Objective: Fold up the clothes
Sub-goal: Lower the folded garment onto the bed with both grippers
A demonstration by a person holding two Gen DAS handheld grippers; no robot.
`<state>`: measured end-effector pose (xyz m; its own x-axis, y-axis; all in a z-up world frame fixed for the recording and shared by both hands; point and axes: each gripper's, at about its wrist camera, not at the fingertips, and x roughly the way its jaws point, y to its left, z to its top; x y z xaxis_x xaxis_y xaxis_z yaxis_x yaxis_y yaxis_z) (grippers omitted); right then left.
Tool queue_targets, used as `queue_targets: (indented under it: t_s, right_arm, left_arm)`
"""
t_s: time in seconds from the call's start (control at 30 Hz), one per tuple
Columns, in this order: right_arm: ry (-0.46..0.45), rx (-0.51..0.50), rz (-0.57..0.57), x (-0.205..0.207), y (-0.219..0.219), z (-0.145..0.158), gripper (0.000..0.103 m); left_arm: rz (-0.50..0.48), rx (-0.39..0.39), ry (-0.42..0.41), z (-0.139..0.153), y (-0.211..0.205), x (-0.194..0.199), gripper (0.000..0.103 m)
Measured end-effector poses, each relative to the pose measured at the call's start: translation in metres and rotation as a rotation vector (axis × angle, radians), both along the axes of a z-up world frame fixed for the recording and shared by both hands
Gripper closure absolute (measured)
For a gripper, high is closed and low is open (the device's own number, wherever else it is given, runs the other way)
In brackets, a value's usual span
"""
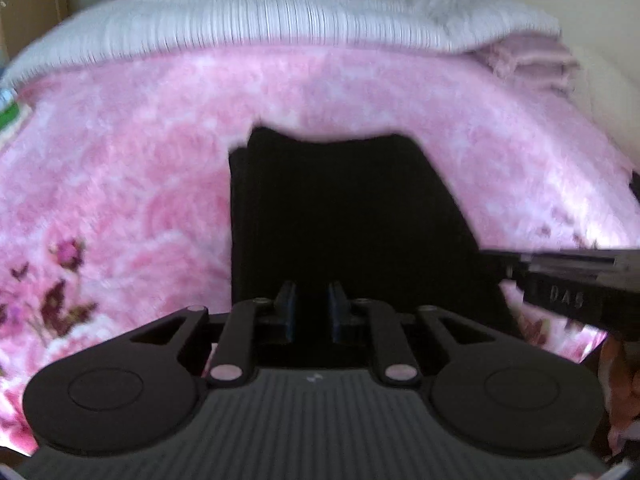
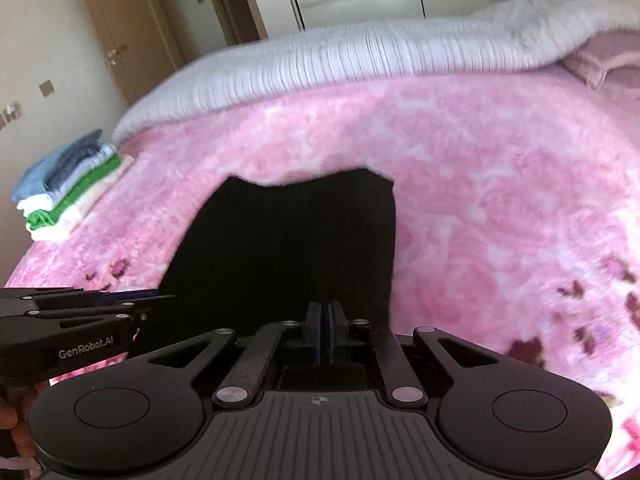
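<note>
A black garment [image 1: 344, 216] lies folded on the pink floral blanket [image 1: 120, 184], and shows in the right wrist view [image 2: 288, 248] too. My left gripper [image 1: 312, 300] is at its near edge with the jaws a little apart; nothing shows between them. My right gripper [image 2: 325, 316] has its jaws pressed together at the garment's near edge; whether cloth is pinched there is hidden. The right gripper's body shows at the right of the left wrist view [image 1: 568, 284]. The left gripper's body shows at the left of the right wrist view [image 2: 80, 320].
A stack of folded clothes [image 2: 72, 184], blue, white and green, sits at the blanket's left edge. A white ribbed quilt [image 2: 340, 64] is bunched along the far side of the bed [image 2: 500, 184]. A door and wardrobe stand behind.
</note>
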<state>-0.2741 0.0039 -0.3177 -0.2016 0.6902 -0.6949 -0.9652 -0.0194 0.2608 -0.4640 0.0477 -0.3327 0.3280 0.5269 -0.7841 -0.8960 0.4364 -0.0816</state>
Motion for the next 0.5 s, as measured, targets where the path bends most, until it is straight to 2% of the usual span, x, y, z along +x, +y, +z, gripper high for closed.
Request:
queue_targets:
  t_s: [0.1, 0.2, 0.27, 0.37, 0.5]
  right_arm:
    - [-0.004, -0.016, 0.006, 0.007, 0.015, 0.004, 0.097]
    - [-0.007, -0.031, 0.011, 0.014, 0.03, 0.008, 0.097]
    - [-0.01, -0.042, 0.015, 0.018, 0.041, 0.011, 0.097]
    - [-0.014, -0.057, 0.021, 0.025, 0.056, 0.015, 0.097]
    - [0.012, -0.075, 0.018, 0.029, 0.083, -0.005, 0.096]
  left_arm:
    - [0.009, -0.044, -0.055, -0.013, 0.002, -0.011, 0.088]
    - [-0.005, -0.083, -0.054, -0.001, 0.013, -0.014, 0.087]
    - [-0.022, -0.031, -0.043, 0.012, 0.022, -0.012, 0.087]
    - [-0.029, 0.009, -0.072, 0.026, 0.049, -0.003, 0.087]
    - [-0.058, 0.033, -0.016, 0.016, 0.09, 0.024, 0.087]
